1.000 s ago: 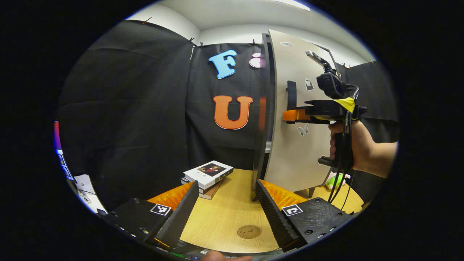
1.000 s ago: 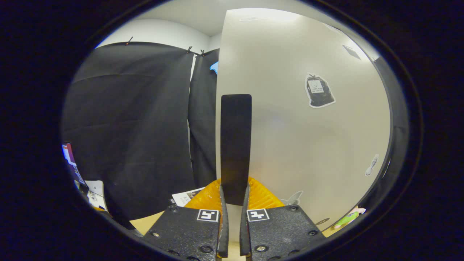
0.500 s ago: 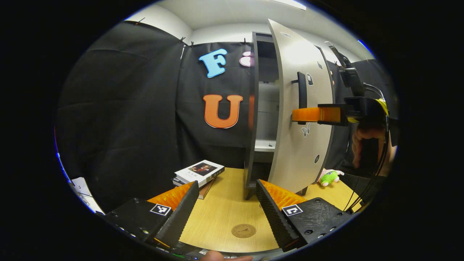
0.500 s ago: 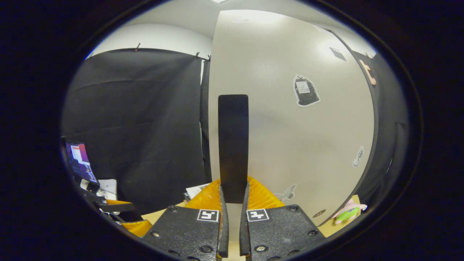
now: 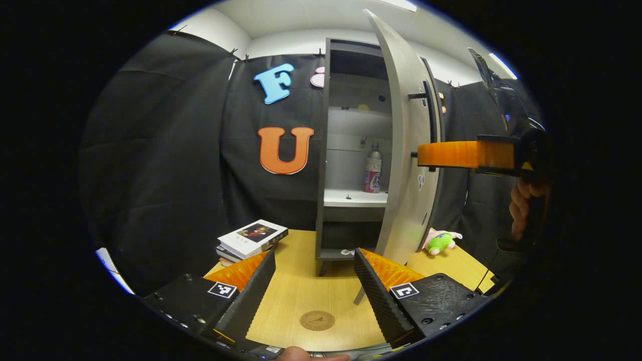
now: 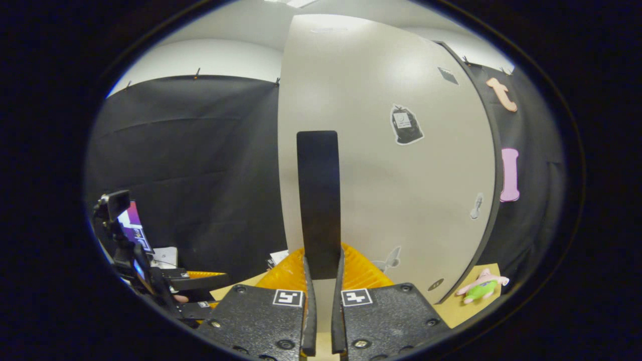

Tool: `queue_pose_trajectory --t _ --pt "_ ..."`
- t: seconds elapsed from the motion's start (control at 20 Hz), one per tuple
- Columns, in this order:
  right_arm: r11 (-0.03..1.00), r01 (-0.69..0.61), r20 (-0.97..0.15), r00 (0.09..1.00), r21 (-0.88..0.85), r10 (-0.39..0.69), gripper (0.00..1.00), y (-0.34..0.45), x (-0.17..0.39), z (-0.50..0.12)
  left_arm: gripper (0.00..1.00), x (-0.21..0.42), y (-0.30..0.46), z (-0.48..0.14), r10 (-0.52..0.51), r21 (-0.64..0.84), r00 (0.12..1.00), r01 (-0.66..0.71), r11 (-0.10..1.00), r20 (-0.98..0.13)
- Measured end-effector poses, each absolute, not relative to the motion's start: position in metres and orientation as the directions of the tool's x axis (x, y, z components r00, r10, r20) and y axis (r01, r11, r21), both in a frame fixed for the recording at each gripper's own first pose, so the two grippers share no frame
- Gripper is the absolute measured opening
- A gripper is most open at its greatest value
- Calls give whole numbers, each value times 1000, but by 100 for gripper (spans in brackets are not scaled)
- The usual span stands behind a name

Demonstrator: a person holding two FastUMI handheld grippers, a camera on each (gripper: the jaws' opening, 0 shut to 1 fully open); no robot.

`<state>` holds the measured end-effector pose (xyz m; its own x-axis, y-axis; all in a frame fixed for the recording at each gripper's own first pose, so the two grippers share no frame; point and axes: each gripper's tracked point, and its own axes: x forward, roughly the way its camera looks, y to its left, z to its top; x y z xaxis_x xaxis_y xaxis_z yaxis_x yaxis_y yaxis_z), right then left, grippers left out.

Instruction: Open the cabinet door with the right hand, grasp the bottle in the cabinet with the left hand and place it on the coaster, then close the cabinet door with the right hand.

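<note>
Now, left to right in the left gripper view: books (image 5: 252, 239) stacked at the table's (image 5: 301, 296) far left edge; our left gripper (image 5: 314, 281) low over the table, fingers spread wide, nothing between them. Coaster (image 5: 317, 320) lies on the table between those fingers, near the front edge. Beyond it stands the cabinet (image 5: 346, 150) with its inside exposed. Bottle (image 5: 372, 168) upright on the middle shelf, toward the shelf's right side, close beside the door's (image 5: 404, 150) inner edge. Door swung well out. Right gripper (image 5: 426, 154) reaches the handle (image 5: 426, 115) from the right, a hand (image 5: 524, 210) below it. Plush toy (image 5: 439, 240) on the table behind the door.

In the right gripper view, our right gripper (image 6: 321, 296) is clenched on the handle (image 6: 318, 200); both fingers press its sides. Door (image 6: 391, 175) face stands just behind.

We judge the opening step nearly done.

Risks from here:
- Bottle sits tight by the door edge; if the door drifts back, the left gripper's path narrows and a finger could clip the door.
- Tall, slim bottle; a glancing finger on approach would tip it on the shelf.
- Letting go of the handle early could allow that drift.
</note>
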<state>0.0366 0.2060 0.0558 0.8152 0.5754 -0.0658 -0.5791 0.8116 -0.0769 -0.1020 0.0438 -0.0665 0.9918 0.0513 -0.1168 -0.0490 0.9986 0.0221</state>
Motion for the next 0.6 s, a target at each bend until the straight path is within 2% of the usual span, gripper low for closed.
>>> queue_pose_trajectory --t 0.2,0.6 --pt "814 -574 -77 819 -91 569 15 198 36 55 95 -86 21 -66 5 23 994 -3 1000 -107" --pt "876 -476 -73 879 -76 472 14 176 30 55 95 -50 -9 -63 -61 18 993 63 998 -98"
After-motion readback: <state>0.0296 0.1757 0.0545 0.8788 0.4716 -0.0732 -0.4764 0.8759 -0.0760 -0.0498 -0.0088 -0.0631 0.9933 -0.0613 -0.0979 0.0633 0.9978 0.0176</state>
